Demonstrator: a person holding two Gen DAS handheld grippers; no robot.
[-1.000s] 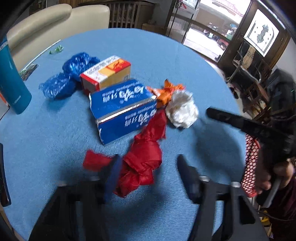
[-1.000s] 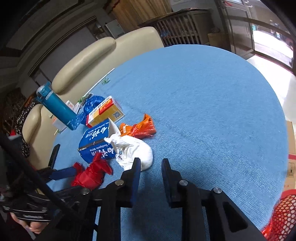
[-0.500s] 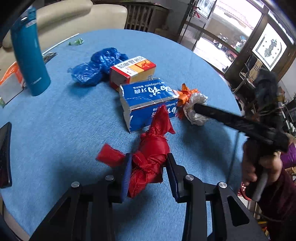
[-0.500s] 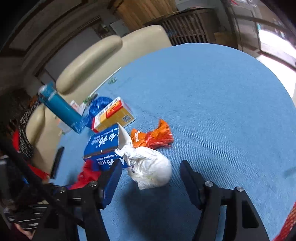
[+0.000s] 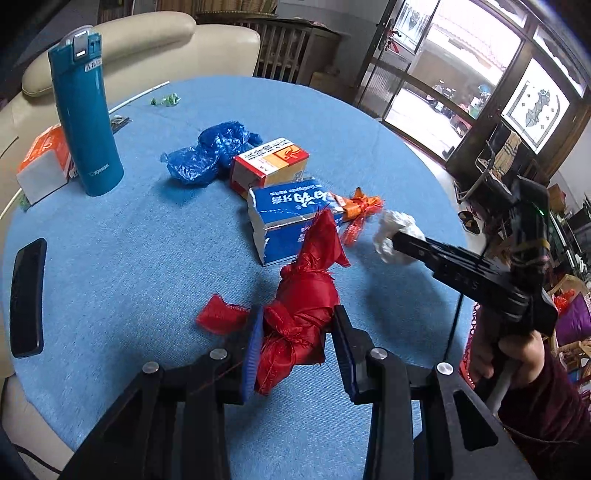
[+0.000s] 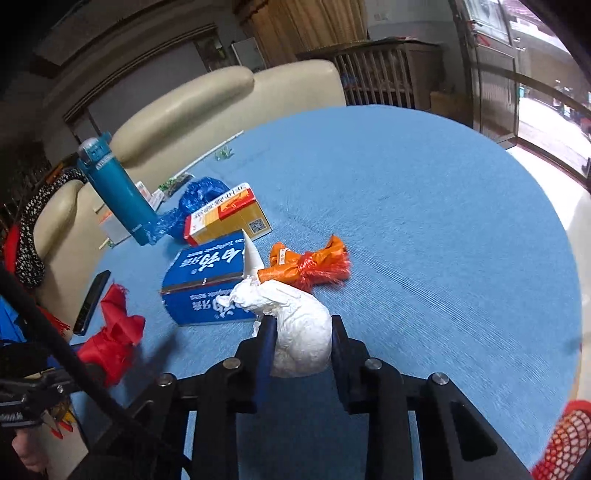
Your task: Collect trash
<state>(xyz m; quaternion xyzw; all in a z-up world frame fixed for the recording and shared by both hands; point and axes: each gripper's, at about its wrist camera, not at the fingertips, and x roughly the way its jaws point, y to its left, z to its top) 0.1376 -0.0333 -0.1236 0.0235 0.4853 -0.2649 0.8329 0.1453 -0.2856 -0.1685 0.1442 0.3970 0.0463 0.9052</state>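
This was a lived-in home, a sitting or dining room. A round tabletop (image 5: 110, 229) under blue cloth stood against cream leather sofas (image 6: 207, 107). Behind were a wooden slatted cabinet (image 5: 291, 44), curtains (image 6: 295, 22), and dark-framed glass doors (image 5: 436, 74) opening to a street. A teal flask (image 5: 86, 118), a phone (image 5: 27, 295) and household cartons (image 5: 273, 164) lay about.

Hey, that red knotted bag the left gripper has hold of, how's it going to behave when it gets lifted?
The red bag looks like thin, crinkled plastic tied in a knot, so it will probably squash between the left gripper fingers rather than resist. Its loose tail likely dangles. It seems light, though the contents are hidden.
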